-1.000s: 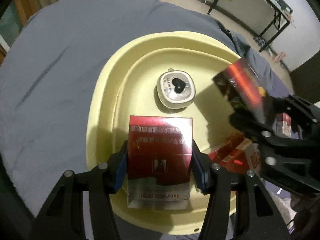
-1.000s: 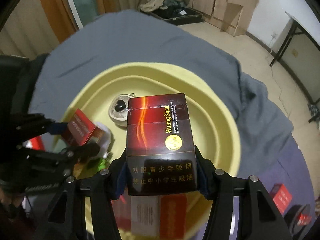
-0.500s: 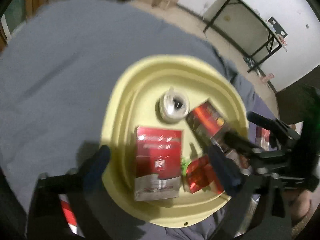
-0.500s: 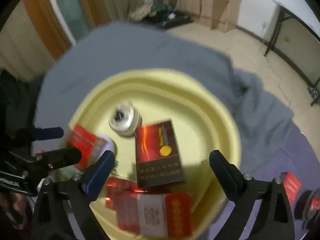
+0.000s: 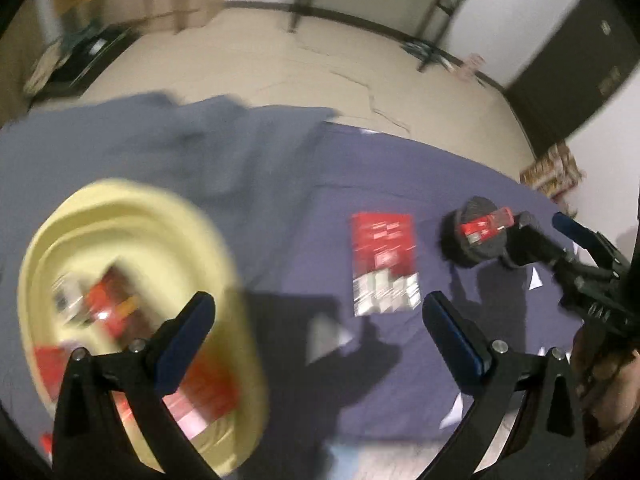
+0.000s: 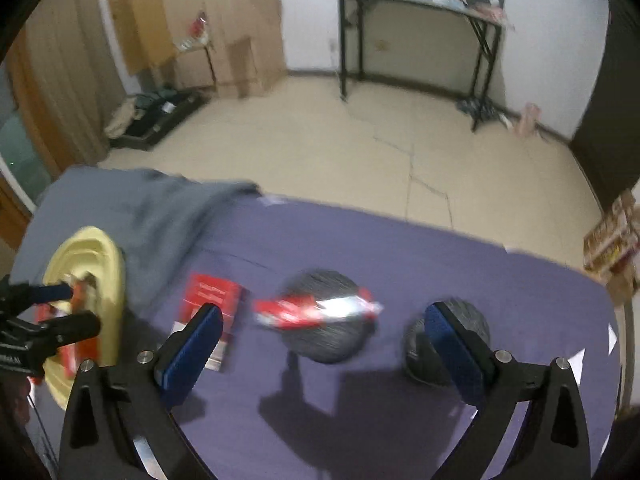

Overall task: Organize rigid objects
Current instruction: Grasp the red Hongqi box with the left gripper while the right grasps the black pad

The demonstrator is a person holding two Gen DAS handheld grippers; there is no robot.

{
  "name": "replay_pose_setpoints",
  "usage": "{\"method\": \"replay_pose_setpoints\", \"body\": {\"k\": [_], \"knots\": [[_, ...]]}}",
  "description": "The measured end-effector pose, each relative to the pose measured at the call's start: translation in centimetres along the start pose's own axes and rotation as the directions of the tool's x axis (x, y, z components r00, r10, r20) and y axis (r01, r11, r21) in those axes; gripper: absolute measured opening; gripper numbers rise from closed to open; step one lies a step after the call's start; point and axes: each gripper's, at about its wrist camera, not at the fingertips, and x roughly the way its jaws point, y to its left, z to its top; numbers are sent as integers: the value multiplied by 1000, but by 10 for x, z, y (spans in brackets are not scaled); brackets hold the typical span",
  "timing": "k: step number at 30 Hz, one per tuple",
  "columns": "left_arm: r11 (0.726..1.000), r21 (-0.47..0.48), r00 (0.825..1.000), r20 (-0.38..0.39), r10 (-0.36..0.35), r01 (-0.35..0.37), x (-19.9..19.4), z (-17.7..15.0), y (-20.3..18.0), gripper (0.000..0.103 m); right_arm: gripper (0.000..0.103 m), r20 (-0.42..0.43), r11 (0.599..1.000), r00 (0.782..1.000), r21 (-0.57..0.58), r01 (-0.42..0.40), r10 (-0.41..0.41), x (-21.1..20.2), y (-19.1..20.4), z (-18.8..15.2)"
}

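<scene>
Both grippers have just been opening their jaws, and nothing lies between either pair. The left gripper (image 5: 316, 322) stands wide over the purple-covered desk (image 5: 460, 184); the red and white pack (image 5: 384, 264) lies flat just ahead of it, long axis running away from the camera, so the left hand is nearer. The right gripper (image 6: 322, 330) is also wide, facing a blurred red packet (image 6: 316, 310) atop a dark round thing (image 6: 324, 320). The yellow basin (image 5: 132, 216), left, holds the other packs. No writing is legible
</scene>
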Motion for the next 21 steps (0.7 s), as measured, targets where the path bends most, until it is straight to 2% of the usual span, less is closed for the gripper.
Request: {"method": "replay_pose_setpoints", "body": {"k": [2,3,5,8,10,13,21], "knots": [[998,26,995,-73,67,-65,34,8,-20,103,103,-13,1000,1000,0,-7,7,10,0,-2],[997,35,994,-89,69,-66,42,9,-25,103,103,-4,1000,1000,-3,-31,31,14,3,-4],[997,61,996,-78,42,-38,47,8,-33,103,103,-10,999,999,-11,-47,47,17,9,-1],[994,95,995,-77,64,-56,60,6,-43,103,102,-38,998,999,-53,-24,22,40,6,0],[995,93,994,-91,55,-46,68,4,-43,103,102,-50,997,999,-81,7,-11,44,-5,6],[995,85,994,-99,55,-46,77,6,-42,103,102,-80,998,997,-59,-21,17,51,-12,11],[997,58,995,-85,57,-52,87,8,-42,103,102,-66,994,998,-106,3,-10,60,0,18]]}}
